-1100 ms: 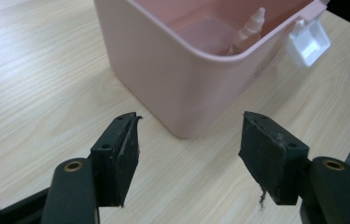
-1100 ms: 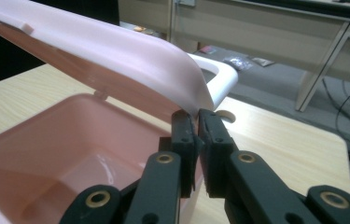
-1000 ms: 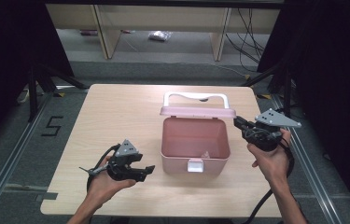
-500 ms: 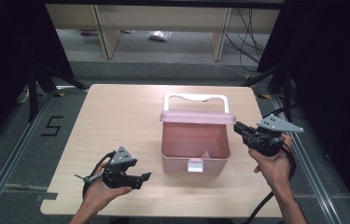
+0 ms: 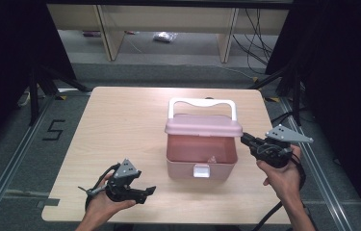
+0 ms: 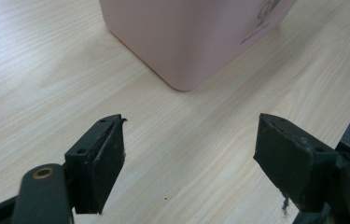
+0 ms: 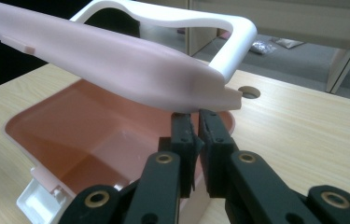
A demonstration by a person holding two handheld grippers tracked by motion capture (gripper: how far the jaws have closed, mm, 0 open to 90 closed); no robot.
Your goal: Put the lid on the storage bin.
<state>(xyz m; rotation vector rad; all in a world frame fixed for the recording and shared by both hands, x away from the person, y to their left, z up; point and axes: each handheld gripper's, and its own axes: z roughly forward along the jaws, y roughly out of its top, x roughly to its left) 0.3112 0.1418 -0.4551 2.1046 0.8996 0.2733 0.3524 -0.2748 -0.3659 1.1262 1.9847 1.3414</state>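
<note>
High view: pink box [image 5: 201, 161] mid-table, lid [image 5: 203, 126] half raised; right gripper [image 5: 246, 140], jaws closed, propping the lid's corner; left gripper [image 5: 145, 192] low, short of the box. Left gripper view: jaws just opening, nothing between them, box corner ahead. Right gripper view: closed tips under the lid edge [image 7: 196, 105]; judged step is lifting the lid, next pushing it fully back.

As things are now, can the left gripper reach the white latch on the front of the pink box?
Probably yes. The left gripper is open and holds nothing, and bare table lies between it and the latch on the pink box. The right gripper is at the far side, under the lid.
</note>
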